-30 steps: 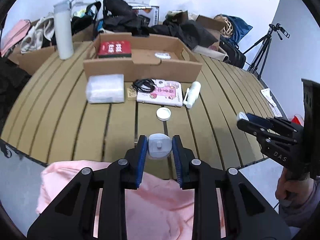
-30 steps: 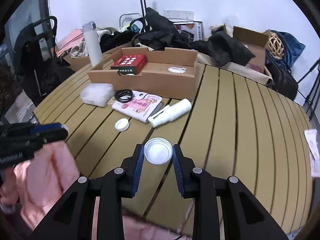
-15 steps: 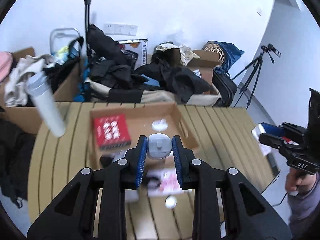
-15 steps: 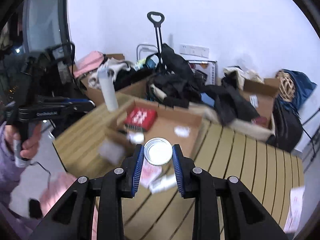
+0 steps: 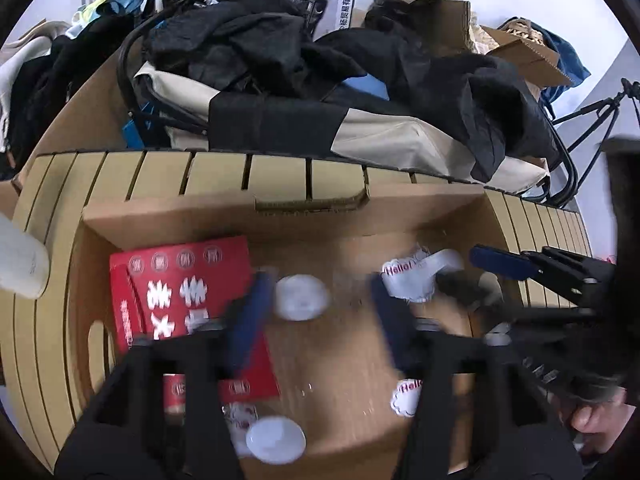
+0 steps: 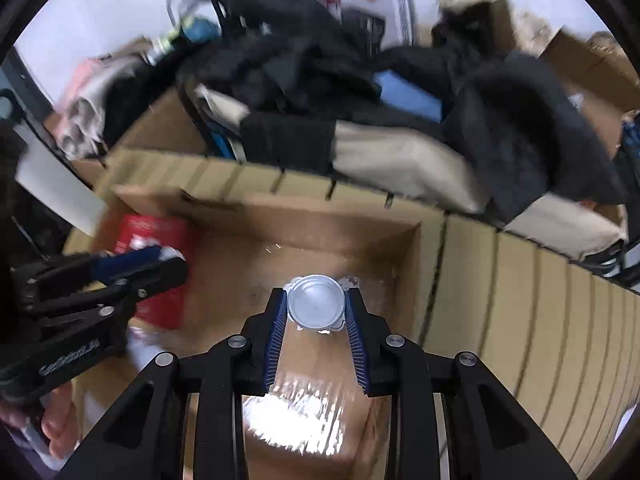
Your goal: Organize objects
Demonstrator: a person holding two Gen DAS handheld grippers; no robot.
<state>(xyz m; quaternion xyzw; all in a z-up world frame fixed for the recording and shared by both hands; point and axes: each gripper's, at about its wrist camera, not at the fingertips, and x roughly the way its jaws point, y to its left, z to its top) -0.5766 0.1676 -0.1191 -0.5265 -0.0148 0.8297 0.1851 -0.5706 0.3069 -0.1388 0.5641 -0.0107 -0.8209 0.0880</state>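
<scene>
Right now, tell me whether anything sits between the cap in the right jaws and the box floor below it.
Nothing visible blocks it. The right gripper holds the round cap over bare floor of the cardboard box; the red packet lies off to the left.

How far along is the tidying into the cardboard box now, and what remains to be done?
Done: the red box lies in the cardboard box. In hand: the left gripper is open, with a small white piece free between its fingers, inside the box. The right gripper is shut on a round clear lid over the box. Left: release that lid. Any other loose things are out of view.
</scene>
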